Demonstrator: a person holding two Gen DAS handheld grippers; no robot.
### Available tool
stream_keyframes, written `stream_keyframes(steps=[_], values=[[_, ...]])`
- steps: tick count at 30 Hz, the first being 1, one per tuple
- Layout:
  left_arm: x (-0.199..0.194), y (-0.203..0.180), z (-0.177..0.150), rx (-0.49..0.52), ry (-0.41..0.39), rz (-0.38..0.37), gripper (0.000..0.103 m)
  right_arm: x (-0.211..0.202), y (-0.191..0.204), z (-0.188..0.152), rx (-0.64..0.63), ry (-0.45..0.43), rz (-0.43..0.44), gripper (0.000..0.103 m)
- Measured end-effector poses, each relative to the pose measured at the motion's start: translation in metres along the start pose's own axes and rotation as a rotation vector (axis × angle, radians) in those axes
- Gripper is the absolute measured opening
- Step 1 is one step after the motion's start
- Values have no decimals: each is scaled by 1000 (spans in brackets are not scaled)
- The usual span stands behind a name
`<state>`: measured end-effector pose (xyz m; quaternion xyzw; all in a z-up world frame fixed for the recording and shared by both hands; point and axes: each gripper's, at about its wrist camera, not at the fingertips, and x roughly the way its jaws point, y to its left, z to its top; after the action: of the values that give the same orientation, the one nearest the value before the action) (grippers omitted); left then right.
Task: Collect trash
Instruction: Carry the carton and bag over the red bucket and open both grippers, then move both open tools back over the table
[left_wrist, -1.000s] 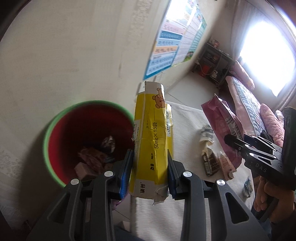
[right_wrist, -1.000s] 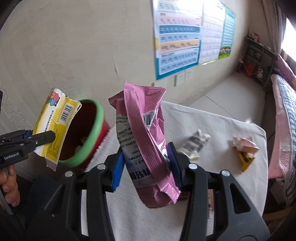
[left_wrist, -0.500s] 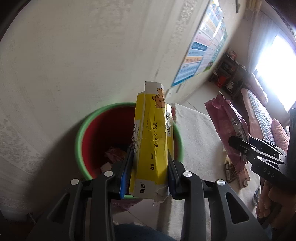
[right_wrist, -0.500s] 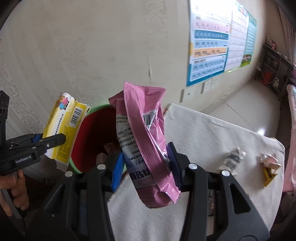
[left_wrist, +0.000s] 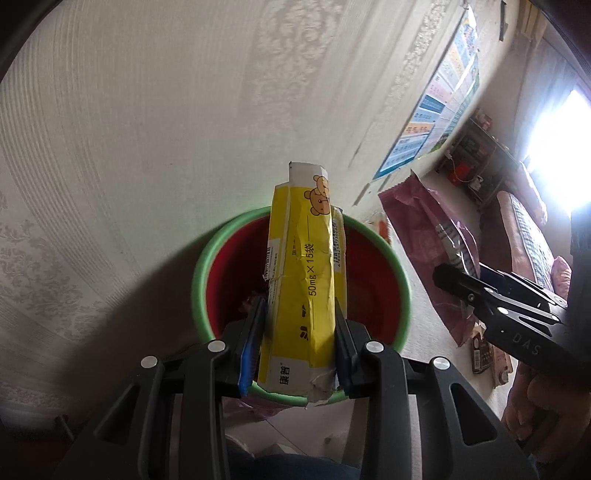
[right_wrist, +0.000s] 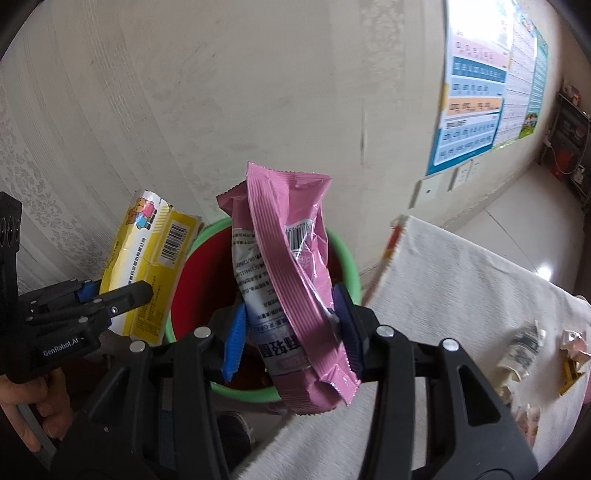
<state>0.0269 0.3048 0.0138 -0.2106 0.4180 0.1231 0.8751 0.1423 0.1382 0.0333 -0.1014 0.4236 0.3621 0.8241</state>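
Pads of the left gripper (left_wrist: 300, 347) pinch a crumpled yellow box (left_wrist: 304, 291) near its lower end, holding it upright right over the mouth of the red bin (left_wrist: 369, 266) with the green rim. The right gripper (right_wrist: 291, 339) is pressed shut the same way on a pink wrapper (right_wrist: 291, 258), which also hangs above the bin. Neither piece has been let go, so both drops are still to do. Some scraps already lie at the bottom of the bin, though they are too dark to name. Beyond, on the white cloth (right_wrist: 461, 280) of the table beside the bin, a small crushed carton (right_wrist: 521, 347) and a few other bits of litter (right_wrist: 572, 350) remain, so by my reckoning the job is partway through, with more trips needed.
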Motion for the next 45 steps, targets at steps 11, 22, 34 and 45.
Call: stream_keyframes(steps=[11,22,34,45], values=[[9,3,18,-15,-25,7,67,26,6,5,-12,18,10,70],[-3,-7,13,-14,-88,35,95,7,-13,-13,-8,15,-40,94],[2,-81,-7,78,-53,-47,95,-54,-76,-61,65,-1,-140,98],[8,-152,-43,160,1,-121,95,-102,-152,-124,180,13,-249,98]])
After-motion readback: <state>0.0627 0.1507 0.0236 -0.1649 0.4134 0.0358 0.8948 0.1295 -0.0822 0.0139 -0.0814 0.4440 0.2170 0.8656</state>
